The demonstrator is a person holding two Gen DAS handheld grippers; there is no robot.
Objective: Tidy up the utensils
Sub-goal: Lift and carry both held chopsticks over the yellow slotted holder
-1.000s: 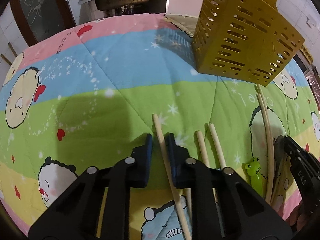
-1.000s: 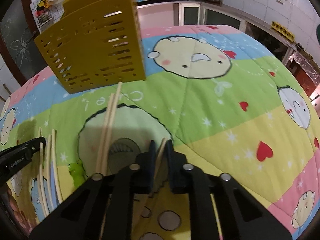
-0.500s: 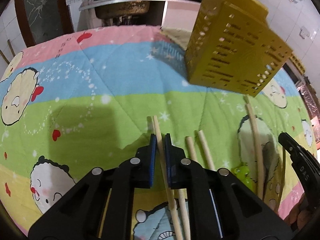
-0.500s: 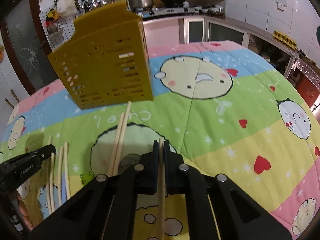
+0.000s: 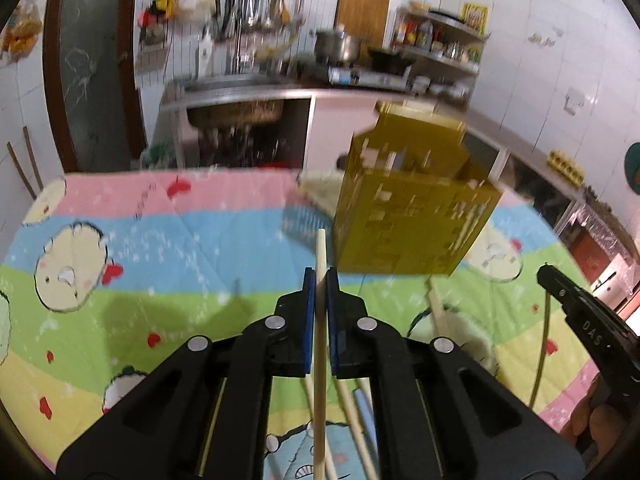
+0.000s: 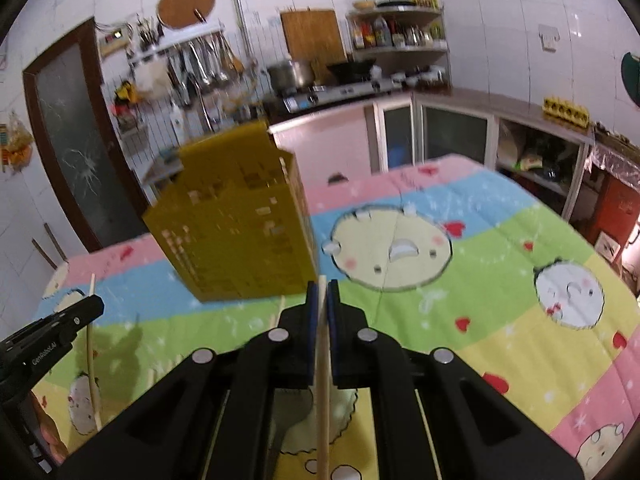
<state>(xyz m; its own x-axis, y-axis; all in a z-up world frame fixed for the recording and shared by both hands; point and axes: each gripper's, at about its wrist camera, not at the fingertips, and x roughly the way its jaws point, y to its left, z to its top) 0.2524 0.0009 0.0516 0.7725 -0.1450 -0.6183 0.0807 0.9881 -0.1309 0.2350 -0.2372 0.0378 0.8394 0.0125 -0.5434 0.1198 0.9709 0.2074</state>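
**Q:** Chopsticks are the objects being sorted; where are they lying at this moment?

**A:** One pale wooden chopstick is sitting clamped in the left gripper, its jaws closed tight on the stick. A second pale wooden chopstick is sitting clamped the same way in the right gripper. Several loose wooden chopsticks are lying on the cartoon-printed quilt near the grippers.

**Q:** Which way is each stick's long axis running?

**A:** Each held stick is running along its gripper's pointing line, tip projecting toward the far side and the tail trailing back under the gripper body. Both are being carried clear of the quilt.

**Q:** Where is the perforated yellow plastic utensil holder lying relative to the two grippers?

**A:** It is standing upright farther across the quilt. From the left gripper it is lying ahead and to the right; from the right gripper it is lying ahead and to the left. So it is sitting between the two pointing lines, and neither hand is looking clearly nearer.

**Q:** What is the coming move turning on?

**A:** Judging from this layout, on the holder's open top, which is facing upward while the sticks are pointing forward and slightly down. Each stick probably needs lifting above the rim and tipping toward vertical before release; blur is hiding the compartments.
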